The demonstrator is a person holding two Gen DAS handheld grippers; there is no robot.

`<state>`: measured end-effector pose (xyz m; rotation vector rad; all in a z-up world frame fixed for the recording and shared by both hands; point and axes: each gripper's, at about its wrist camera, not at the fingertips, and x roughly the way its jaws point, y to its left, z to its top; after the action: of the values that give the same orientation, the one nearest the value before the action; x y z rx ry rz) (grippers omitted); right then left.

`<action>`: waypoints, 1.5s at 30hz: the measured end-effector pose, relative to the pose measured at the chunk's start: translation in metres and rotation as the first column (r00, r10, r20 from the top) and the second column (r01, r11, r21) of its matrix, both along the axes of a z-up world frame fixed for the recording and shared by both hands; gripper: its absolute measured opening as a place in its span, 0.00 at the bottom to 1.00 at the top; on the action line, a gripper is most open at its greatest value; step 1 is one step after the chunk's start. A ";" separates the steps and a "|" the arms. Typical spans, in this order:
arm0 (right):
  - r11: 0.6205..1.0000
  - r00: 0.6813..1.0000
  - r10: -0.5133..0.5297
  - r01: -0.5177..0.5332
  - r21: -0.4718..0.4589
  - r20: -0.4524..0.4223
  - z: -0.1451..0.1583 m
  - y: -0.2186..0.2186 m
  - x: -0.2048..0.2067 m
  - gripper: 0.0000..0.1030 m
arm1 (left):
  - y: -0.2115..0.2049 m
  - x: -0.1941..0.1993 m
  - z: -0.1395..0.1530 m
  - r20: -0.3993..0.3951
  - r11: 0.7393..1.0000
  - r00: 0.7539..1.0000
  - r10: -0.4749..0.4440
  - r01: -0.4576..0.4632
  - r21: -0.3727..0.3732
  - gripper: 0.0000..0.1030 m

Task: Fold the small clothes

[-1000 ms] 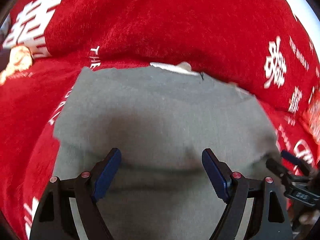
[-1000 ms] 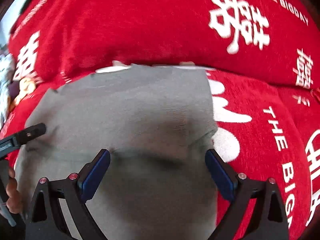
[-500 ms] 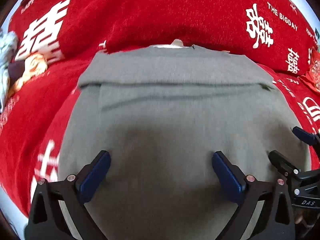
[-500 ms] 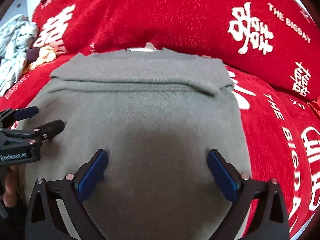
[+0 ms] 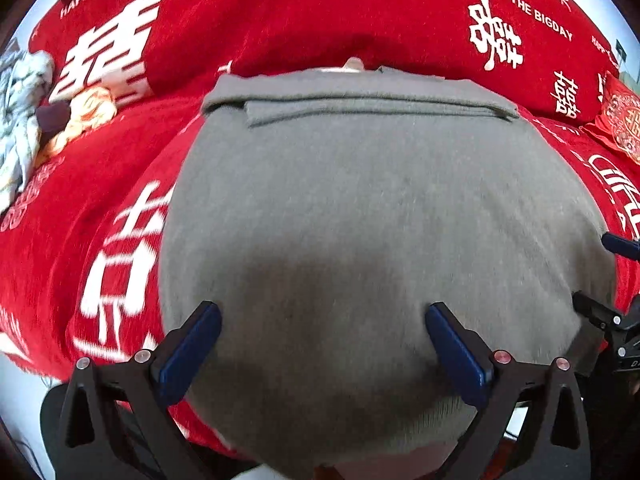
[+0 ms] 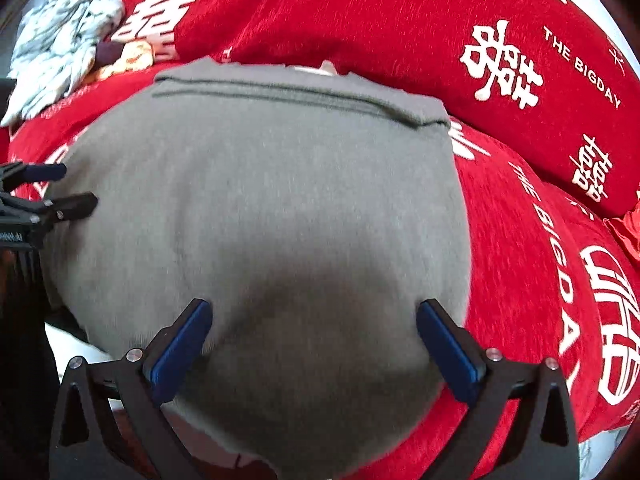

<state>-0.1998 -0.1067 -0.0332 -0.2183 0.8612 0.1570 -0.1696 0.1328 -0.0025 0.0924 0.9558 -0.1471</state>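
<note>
since the grey knit garment [image 5: 372, 216] lies flat and spread on the red printed blanket [image 5: 100, 168], with a folded band [image 5: 360, 98] along its far edge, its near hem sits directly under and between both claws, running side to side across both views. that near edge looks like the thing the coming move turns on: it lies close beneath the fingertips, while the folded far edge lies straight ahead, up against the red cushion [image 5: 320, 12].

the left gripper [image 5: 322, 334] hangs over the garment's left half with its jaws spread wide, blue pads clear of the cloth as far as can be told, holding nothing. the right gripper [image 6: 312, 330] hangs over the right half, likewise wide apart and empty. each shows at the edge of the other's view, so they sit side by side, near each other, neither closer to the hem than the other.

judging from this, the next fold would carry the near hem away toward the far band, each claw needing to drop and pinch its own corner; the garment's right side edge lies just outside the right claw's outer finger.

off to the far left, well apart, a pale patterned cloth [image 6: 60, 44] and a small orange-and-cream item [image 5: 86, 112] lie heaped on the blanket.
</note>
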 end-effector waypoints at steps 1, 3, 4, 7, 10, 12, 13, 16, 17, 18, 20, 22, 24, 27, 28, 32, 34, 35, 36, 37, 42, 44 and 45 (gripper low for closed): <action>1.000 1.000 0.002 -0.002 -0.006 -0.009 0.000 0.000 -0.003 0.99 | 0.003 -0.002 0.000 -0.011 1.000 1.000 0.008 -0.008 -0.010 0.99; 1.000 1.000 -0.011 0.011 -0.004 -0.022 0.002 -0.003 -0.009 0.99 | 0.013 -0.006 0.001 -0.029 0.998 0.999 0.036 -0.038 -0.051 0.99; 1.000 0.999 -0.028 0.028 0.007 -0.027 0.004 -0.005 -0.012 0.99 | 0.017 -0.007 0.001 -0.033 0.997 0.998 0.046 -0.048 -0.067 0.99; 0.994 0.996 -0.092 0.093 0.064 -0.013 0.009 -0.018 -0.021 0.99 | 0.025 -0.010 -0.001 -0.038 0.994 0.996 0.077 -0.079 -0.072 0.99; 0.973 0.983 -0.182 0.180 0.145 0.002 0.012 -0.039 -0.026 0.99 | 0.039 -0.011 -0.005 -0.060 0.987 0.992 0.115 -0.121 -0.103 0.99; 0.951 0.974 -0.226 0.224 0.212 -0.014 0.014 -0.055 -0.029 0.99 | 0.051 -0.013 -0.009 -0.085 0.977 0.988 0.131 -0.143 -0.156 0.99; 0.937 0.968 -0.247 0.247 0.246 -0.031 0.013 -0.063 -0.030 0.99 | 0.059 -0.014 -0.013 -0.104 0.968 0.986 0.133 -0.152 -0.199 0.99; 0.917 0.958 -0.278 0.288 0.277 -0.074 0.006 -0.074 -0.031 0.99 | 0.070 -0.018 -0.015 -0.103 0.944 0.985 0.136 -0.160 -0.289 0.99; 0.910 0.957 -0.278 0.291 0.294 -0.087 0.003 -0.076 -0.032 0.99 | 0.072 -0.019 -0.015 -0.101 0.938 0.986 0.134 -0.160 -0.308 0.99; 0.903 0.956 -0.277 0.294 0.314 -0.099 -0.003 -0.075 -0.033 0.99 | 0.073 -0.018 -0.016 -0.100 0.934 0.986 0.135 -0.160 -0.319 0.99; 0.912 0.955 -0.291 0.296 0.285 -0.062 -0.007 -0.067 -0.037 1.00 | 0.072 -0.018 -0.017 -0.095 0.932 0.986 0.139 -0.163 -0.325 0.99; 0.935 0.964 -0.263 0.263 0.237 -0.035 -0.011 -0.052 -0.037 1.00 | 0.068 -0.019 -0.016 -0.080 0.932 0.989 0.122 -0.142 -0.334 0.99; 0.959 0.981 -0.195 0.191 0.210 -0.001 -0.011 -0.033 -0.038 0.99 | 0.058 -0.021 -0.016 -0.059 0.945 0.994 0.090 -0.104 -0.310 0.97; 0.981 0.990 -0.136 0.131 0.142 0.027 -0.013 -0.012 -0.039 0.95 | 0.046 -0.023 -0.014 -0.033 0.964 0.997 0.064 -0.070 -0.258 0.88; 0.984 0.990 -0.137 0.132 0.123 0.033 -0.014 -0.010 -0.039 0.93 | 0.045 -0.024 -0.013 -0.023 0.966 0.997 0.067 -0.071 -0.247 0.86; 0.971 0.983 -0.175 0.163 0.178 0.056 -0.008 -0.024 -0.046 0.72 | 0.048 -0.025 -0.011 -0.011 0.964 0.995 0.094 -0.094 -0.248 0.75; 0.964 0.981 -0.185 0.170 0.206 0.058 -0.007 -0.031 -0.049 0.66 | 0.050 -0.025 -0.011 -0.012 0.961 0.995 0.099 -0.098 -0.259 0.75; 0.960 0.980 -0.190 0.173 0.221 0.057 -0.007 -0.034 -0.050 0.63 | 0.050 -0.025 -0.011 -0.012 0.960 0.995 0.100 -0.100 -0.263 0.75; 0.956 0.980 -0.194 0.176 0.236 0.055 -0.007 -0.036 -0.051 0.62 | 0.049 -0.024 -0.011 -0.013 0.960 0.995 0.102 -0.102 -0.260 0.75; 0.952 0.980 -0.193 0.174 0.251 0.051 -0.006 -0.039 -0.052 0.62 | 0.050 -0.026 -0.012 -0.011 0.963 0.995 0.102 -0.102 -0.249 0.78; 0.950 0.982 -0.186 0.169 0.264 0.043 -0.007 -0.041 -0.050 0.62 | 0.039 -0.027 -0.022 -0.059 0.978 0.995 0.078 -0.088 -0.188 1.00; 0.951 0.981 -0.189 0.171 0.259 0.044 -0.007 -0.039 -0.049 0.62 | 0.040 -0.026 -0.023 -0.062 0.975 0.995 0.079 -0.090 -0.201 1.00; 0.953 0.981 -0.187 0.169 0.253 0.050 -0.007 -0.037 -0.048 0.62 | 0.040 -0.025 -0.023 -0.062 0.974 0.995 0.082 -0.093 -0.206 0.99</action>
<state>-0.2477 -0.1436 -0.0406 0.0874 0.7754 0.0860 -0.1943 0.1732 -0.0251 -0.1484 0.9906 -0.1684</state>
